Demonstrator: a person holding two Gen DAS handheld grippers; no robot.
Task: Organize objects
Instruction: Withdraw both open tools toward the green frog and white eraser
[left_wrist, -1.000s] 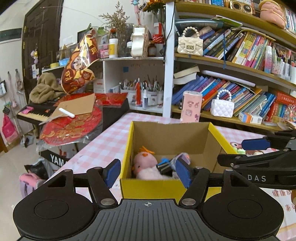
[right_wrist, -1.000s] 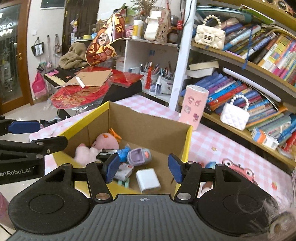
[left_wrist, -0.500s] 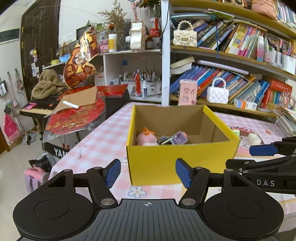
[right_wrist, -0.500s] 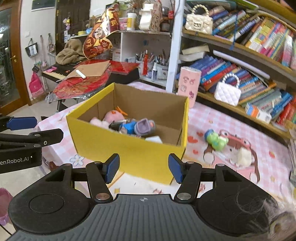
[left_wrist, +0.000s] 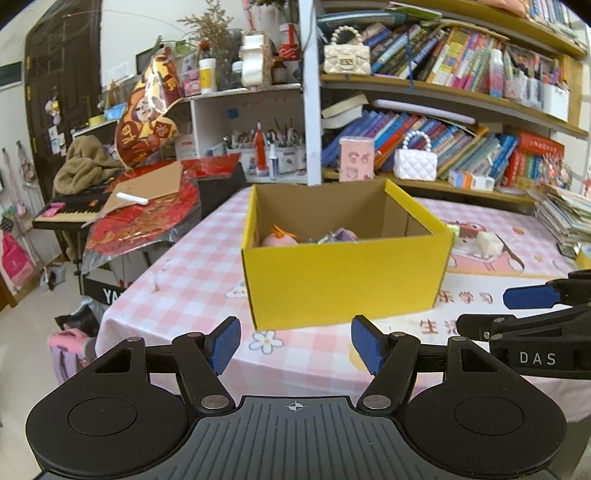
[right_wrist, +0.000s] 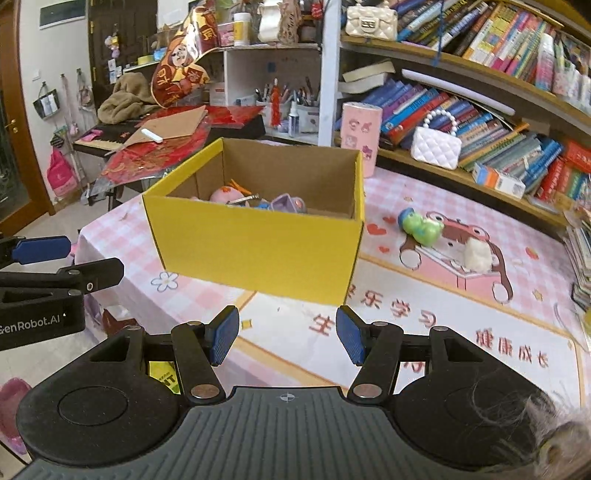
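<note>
Left wrist view: toys in yellow box (left_wrist: 343, 280) half hidden by front wall. Left gripper (left_wrist: 295, 343) and right gripper (right_wrist: 286, 334) seen partly spread, nothing held.

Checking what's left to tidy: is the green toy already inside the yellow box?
No, the green toy lies on the pink tablecloth to the right of the yellow box.

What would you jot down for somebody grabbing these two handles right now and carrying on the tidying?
Left tongs: open, empty, in front of the yellow box.
Right tongs: open, empty, also short of the box.
Done: pink plush, purple gadget and other small items lie inside the box.
Left: green toy and white fluffy piece still lie on the pink tablecloth, right of the box. Likely they go in next.
</note>
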